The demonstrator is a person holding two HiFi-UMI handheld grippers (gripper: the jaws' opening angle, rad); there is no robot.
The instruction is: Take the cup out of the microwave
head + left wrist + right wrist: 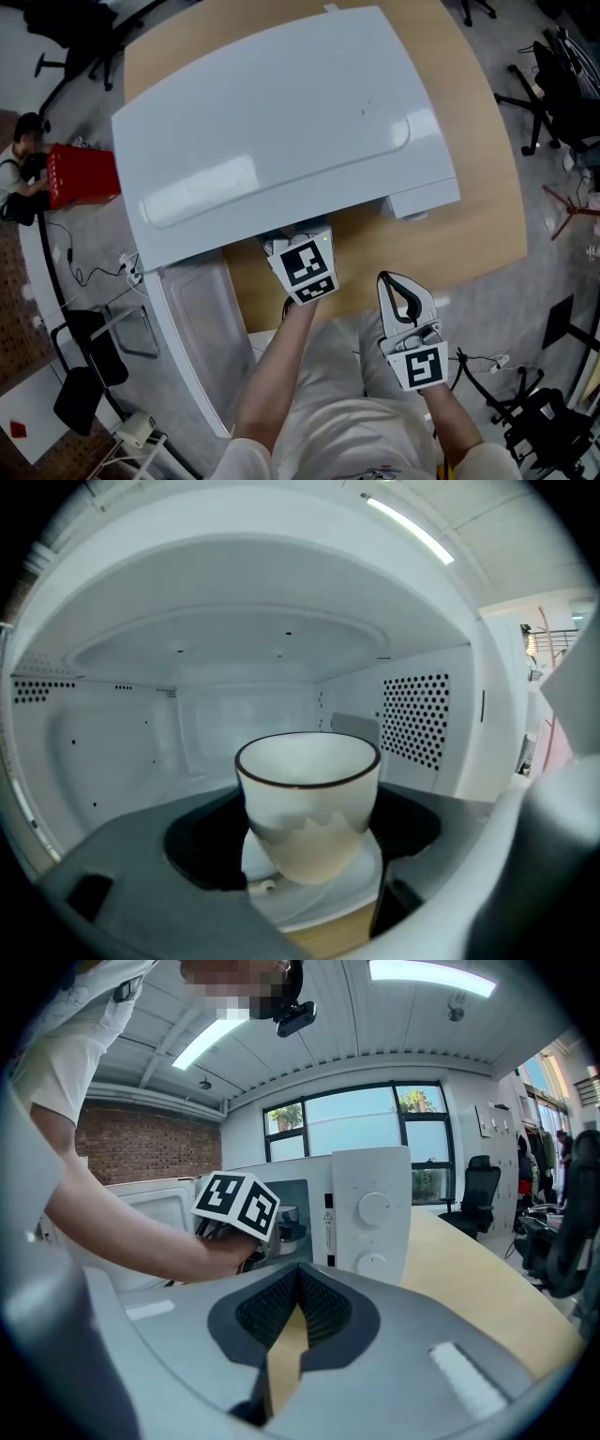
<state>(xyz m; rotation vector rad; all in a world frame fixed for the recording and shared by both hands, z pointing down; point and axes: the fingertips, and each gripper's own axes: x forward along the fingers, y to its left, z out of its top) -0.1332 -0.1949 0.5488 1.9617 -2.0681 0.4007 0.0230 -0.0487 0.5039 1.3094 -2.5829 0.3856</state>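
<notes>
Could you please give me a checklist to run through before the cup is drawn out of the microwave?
1. Door open: ok. The microwave door stands swung wide.
2. Cup between the fingers: ok. The cup sits between the fingers of the left gripper.
3. Firm hold: cannot tell. Contact on the cup's sides is unclear.
4. Cup upright: not ok. It seems to lean slightly.
5. Way out free: ok. The right gripper is shut, empty and outside the microwave.
</notes>
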